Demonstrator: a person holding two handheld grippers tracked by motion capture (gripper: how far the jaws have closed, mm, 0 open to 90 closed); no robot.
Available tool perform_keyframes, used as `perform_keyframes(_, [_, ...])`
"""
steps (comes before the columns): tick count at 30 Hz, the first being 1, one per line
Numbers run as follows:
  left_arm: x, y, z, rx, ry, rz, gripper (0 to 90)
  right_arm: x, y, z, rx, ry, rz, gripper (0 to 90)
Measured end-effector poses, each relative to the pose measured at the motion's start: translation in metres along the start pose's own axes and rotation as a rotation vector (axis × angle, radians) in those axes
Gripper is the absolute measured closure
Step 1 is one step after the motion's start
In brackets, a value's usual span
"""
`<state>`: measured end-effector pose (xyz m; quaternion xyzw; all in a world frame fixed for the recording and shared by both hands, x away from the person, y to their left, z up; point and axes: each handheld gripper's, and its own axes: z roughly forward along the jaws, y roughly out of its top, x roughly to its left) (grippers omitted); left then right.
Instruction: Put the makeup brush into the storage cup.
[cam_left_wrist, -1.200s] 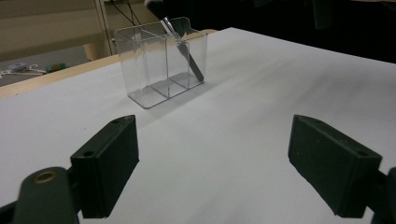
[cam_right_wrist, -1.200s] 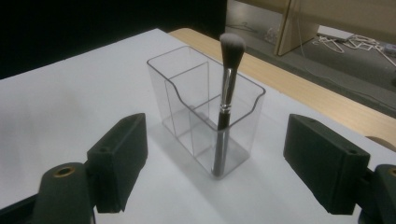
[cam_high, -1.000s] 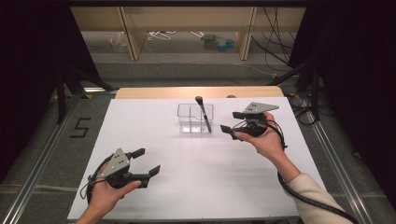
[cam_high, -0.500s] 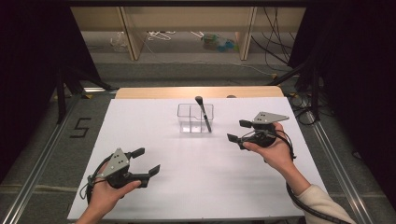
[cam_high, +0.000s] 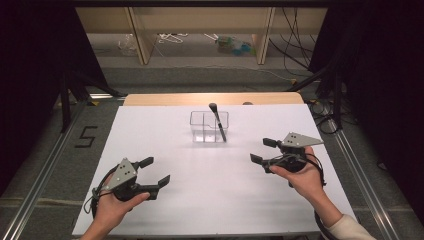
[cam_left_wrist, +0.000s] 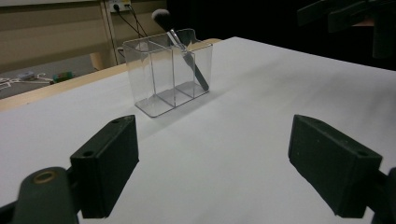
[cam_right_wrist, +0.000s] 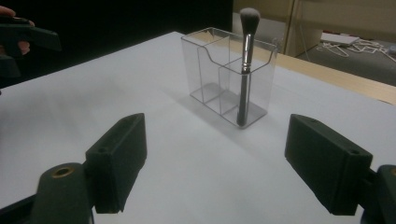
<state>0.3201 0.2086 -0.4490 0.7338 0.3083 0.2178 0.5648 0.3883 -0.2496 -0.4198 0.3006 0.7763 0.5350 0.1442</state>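
The black-handled makeup brush (cam_high: 218, 120) leans in the right compartment of the clear plastic organizer (cam_high: 208, 126) at twelve o'clock on the white table (cam_high: 210, 200), both grippers, left (cam_high: 154, 172) and right (cam_high: 262, 150), with jaws apart, empty.

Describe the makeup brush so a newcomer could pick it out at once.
On the white table, near its far edge, stands a clear plastic organizer with three compartments. In its right-hand end compartment, as the high view shows it, a slim makeup brush with a dark handle and a fluffy dark head leans, bristles up. The other two compartments look empty, and both open black grippers, left and right, are well short of it.
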Motion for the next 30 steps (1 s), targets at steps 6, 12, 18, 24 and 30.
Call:
perform_keyframes(6, [0.000,0.000,0.001,-0.017,-0.002,-0.016,15.8,0.014,-0.011,-0.008,-0.018,0.016,0.013,20.9])
perform_keyframes(12, [0.000,0.000,0.000,-0.016,-0.001,-0.009,15.7,0.022,-0.018,-0.015,-0.007,0.016,0.002,20.8])
perform_keyframes(18, [-0.001,-0.001,0.001,-0.020,-0.008,-0.023,15.7,0.024,-0.022,-0.021,-0.012,0.013,0.011,20.7])
perform_keyframes(24, [-0.001,0.000,0.001,-0.009,-0.002,-0.006,15.7,0.022,-0.022,-0.023,0.017,-0.013,-0.009,20.7])
perform_keyframes(30, [-0.002,0.000,0.002,-0.008,-0.002,-0.018,15.7,0.021,-0.023,-0.020,0.012,-0.001,-0.002,20.6])
